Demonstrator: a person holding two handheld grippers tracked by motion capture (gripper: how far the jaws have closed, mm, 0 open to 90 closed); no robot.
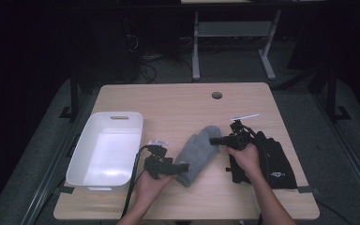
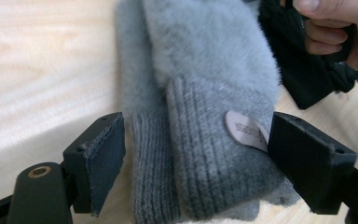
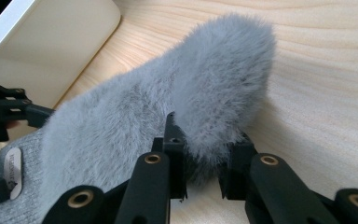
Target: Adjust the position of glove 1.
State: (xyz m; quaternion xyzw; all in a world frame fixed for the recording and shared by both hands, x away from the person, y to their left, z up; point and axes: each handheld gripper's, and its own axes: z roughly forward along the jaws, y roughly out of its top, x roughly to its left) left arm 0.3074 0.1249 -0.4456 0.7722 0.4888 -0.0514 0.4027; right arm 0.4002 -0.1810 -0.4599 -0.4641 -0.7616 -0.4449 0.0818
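A fluffy grey mitten with a ribbed knit cuff (image 1: 198, 153) lies on the light wooden table (image 1: 178, 105), to the right of the white rectangular plastic tub (image 1: 107, 150). The right gripper (image 3: 204, 175) pinches the mitten's furry thumb between its jaws. The left gripper (image 2: 193, 163) has its jaws spread on either side of the cuff, one beside the oval label (image 2: 244, 130); a black fabric bundle (image 1: 274, 164) lies right of the mitten.

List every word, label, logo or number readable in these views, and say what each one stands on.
Nothing can be read outright.
Pale oval tag on the ribbed cuff of the grey mitten: printed marks, too blurred to read.
The same tag in the right gripper view: lettering too small to read.
White logo on the black glove by the right hand: too small to read.
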